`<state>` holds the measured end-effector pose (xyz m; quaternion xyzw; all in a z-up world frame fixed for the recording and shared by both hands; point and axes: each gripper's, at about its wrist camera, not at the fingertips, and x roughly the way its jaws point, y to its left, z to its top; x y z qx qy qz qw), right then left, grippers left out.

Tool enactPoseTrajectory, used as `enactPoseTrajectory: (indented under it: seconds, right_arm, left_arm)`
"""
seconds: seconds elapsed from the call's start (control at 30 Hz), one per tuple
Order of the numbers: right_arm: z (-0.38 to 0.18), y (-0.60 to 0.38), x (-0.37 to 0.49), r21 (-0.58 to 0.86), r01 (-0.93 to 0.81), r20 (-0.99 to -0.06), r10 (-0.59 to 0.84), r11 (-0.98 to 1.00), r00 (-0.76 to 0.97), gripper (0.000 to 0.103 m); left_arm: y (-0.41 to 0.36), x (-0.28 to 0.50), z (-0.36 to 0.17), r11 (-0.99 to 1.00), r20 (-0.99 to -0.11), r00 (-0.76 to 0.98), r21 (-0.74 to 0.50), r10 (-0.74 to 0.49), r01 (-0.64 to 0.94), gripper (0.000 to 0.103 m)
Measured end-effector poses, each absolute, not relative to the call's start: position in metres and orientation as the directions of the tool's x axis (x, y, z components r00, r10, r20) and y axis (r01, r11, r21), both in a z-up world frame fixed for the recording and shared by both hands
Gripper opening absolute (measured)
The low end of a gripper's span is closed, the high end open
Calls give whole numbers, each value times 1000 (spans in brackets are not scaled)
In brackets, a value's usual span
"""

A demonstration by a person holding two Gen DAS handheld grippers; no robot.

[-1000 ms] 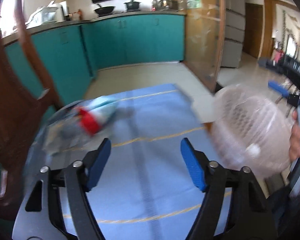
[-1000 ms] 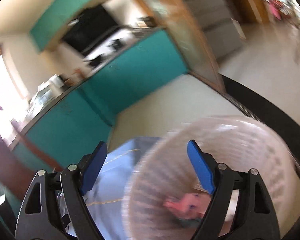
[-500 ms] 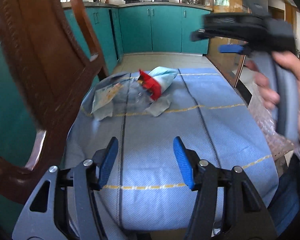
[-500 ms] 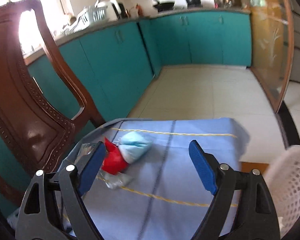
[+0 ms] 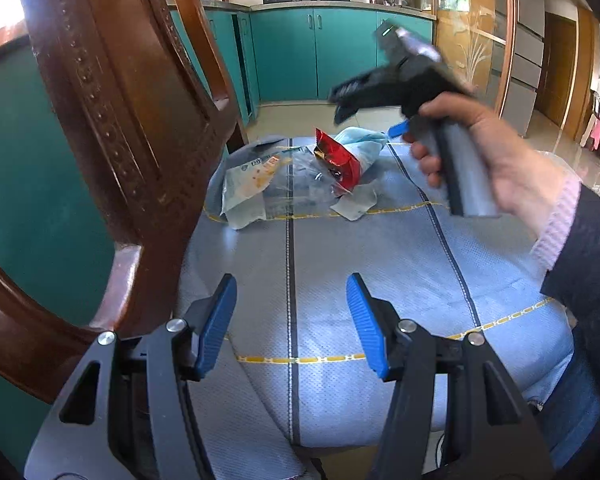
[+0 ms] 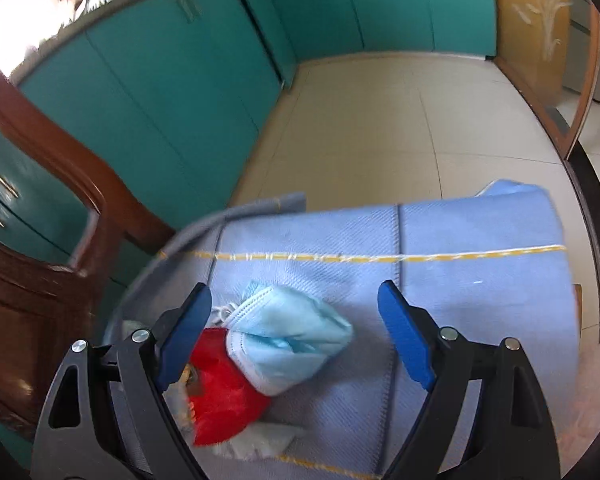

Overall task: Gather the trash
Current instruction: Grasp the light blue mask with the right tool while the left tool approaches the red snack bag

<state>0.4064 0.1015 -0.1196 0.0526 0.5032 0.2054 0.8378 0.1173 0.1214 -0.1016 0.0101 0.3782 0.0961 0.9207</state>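
A pile of trash lies at the far end of the blue-clothed table (image 5: 340, 272): a crumpled light-blue face mask (image 5: 362, 144) (image 6: 288, 344), a red foil wrapper (image 5: 338, 158) (image 6: 220, 392), a clear printed plastic bag (image 5: 252, 176) and a small torn wrapper (image 5: 354, 204). My right gripper (image 6: 296, 336) is open and hovers just above the mask, its fingers either side of it; in the left wrist view it shows blurred over the pile (image 5: 384, 96). My left gripper (image 5: 290, 320) is open and empty over the near end of the table.
A dark wooden chair back (image 5: 112, 140) stands close on the left. Teal kitchen cabinets (image 5: 300, 52) line the far wall beyond a tiled floor (image 6: 380, 128). The cloth hangs over the table's edges.
My right gripper has moved forward and down over the trash pile, now close above the mask. The white mesh basket seen one second ago is out of view. My left gripper has barely shifted.
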Motion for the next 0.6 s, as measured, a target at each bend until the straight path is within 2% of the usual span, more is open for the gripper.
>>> enactPoseTrajectory:
  seconds: [0.03, 0.07, 0.1, 0.2, 0.23, 0.47, 0.6]
  right_arm:
    - [-126, 105, 405, 286, -309, -833, 395, 907, 388, 83]
    - [-133, 108, 404, 284, -327, -842, 397, 902, 365, 77]
    - [-138, 110, 401, 286, -348, -853, 403, 893, 331, 69]
    - [-140, 109, 388, 306, -418, -853, 441, 855, 279, 32]
    - [-139, 107, 383, 306, -447, -857, 447, 841, 256, 27]
    - [-133, 71, 343, 284, -540, -897, 419, 792, 143, 26]
    - [-124, 36, 324, 281, -532, -888, 426, 799, 171, 26]
  left_arm:
    - [122, 118, -102, 981, -694, 695, 93, 185, -169, 58]
    - [122, 120, -102, 981, -694, 695, 92, 185, -170, 58]
    - [123, 121, -101, 981, -694, 696, 90, 185, -171, 58]
    - [125, 129, -103, 982, -695, 697, 77, 178, -174, 58]
    - [125, 130, -104, 982, -696, 697, 74, 176, -174, 58]
    - [128, 147, -105, 984, -697, 704, 15, 137, -177, 58]
    - [129, 159, -102, 985, -691, 713, -4, 122, -173, 60]
